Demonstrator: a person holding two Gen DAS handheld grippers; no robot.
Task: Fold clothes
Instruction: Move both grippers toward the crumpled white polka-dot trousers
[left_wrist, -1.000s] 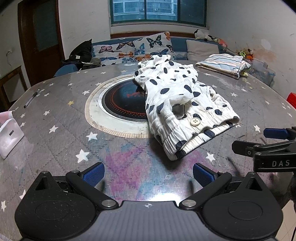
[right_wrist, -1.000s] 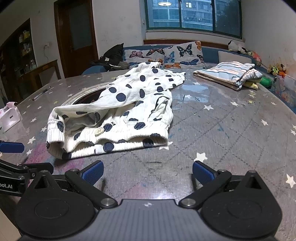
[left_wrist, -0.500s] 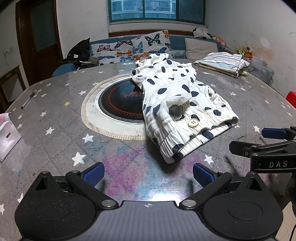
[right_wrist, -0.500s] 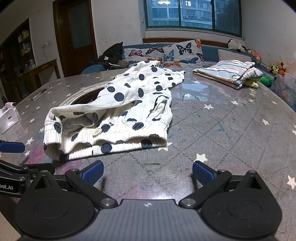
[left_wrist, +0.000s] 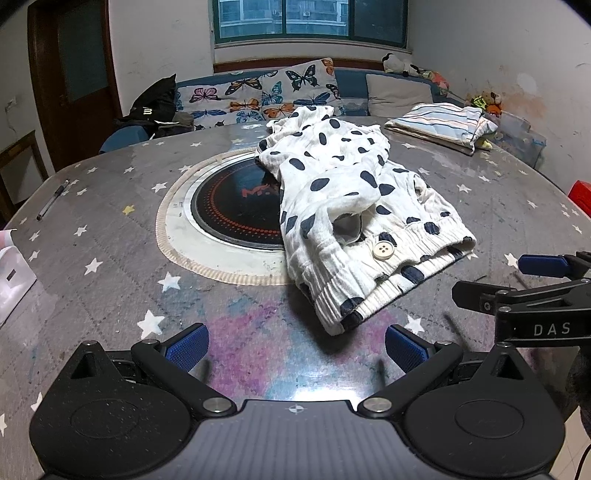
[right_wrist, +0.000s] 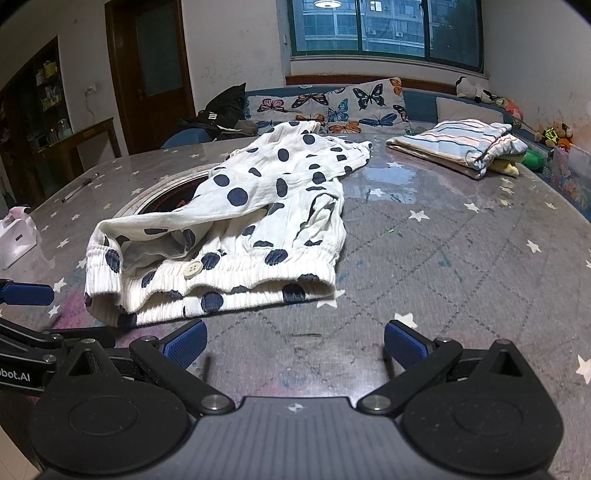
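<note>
Down low at the near edge: left tongs (left_wrist: 295, 345) spread wide, blue pads apart, nothing between them, hovering just above the counter (left_wrist: 110, 236). Right tongs (right_wrist: 293, 343) likewise parted and empty, set beside the left pair; seen from the left wrist as a black frame with a blue pad at the right edge (left_wrist: 532, 291), and from the right wrist the left pair pokes in at the left edge (right_wrist: 26, 325).

Just ahead of both pairs, touching neither: white polka-dot garment (left_wrist: 354, 206), dark blue spots on crinkled white cloth, lying in a loose rumpled heap on the counter. Ribbed elastic waistband turned toward the tongs, with one pale button (left_wrist: 383, 250) on it, also visible from the right wrist (right_wrist: 192, 268). Far end of the garment (right_wrist: 280, 192) draped partly over a round black inset (left_wrist: 236, 210) ringed in cream at the counter's middle.

Further out on the star-patterned grey surface: folded striped clothes (right_wrist: 461, 146) stacked at the far right, well apart from the spotted piece. Pen (left_wrist: 51, 199) near the far left edge; white box-like item (left_wrist: 11, 273) at the left rim.

Beyond the counter: sofa with butterfly cushions (left_wrist: 280, 92), dark bag (left_wrist: 155, 103) on it, window above, brown door (right_wrist: 147, 66) to the left.
</note>
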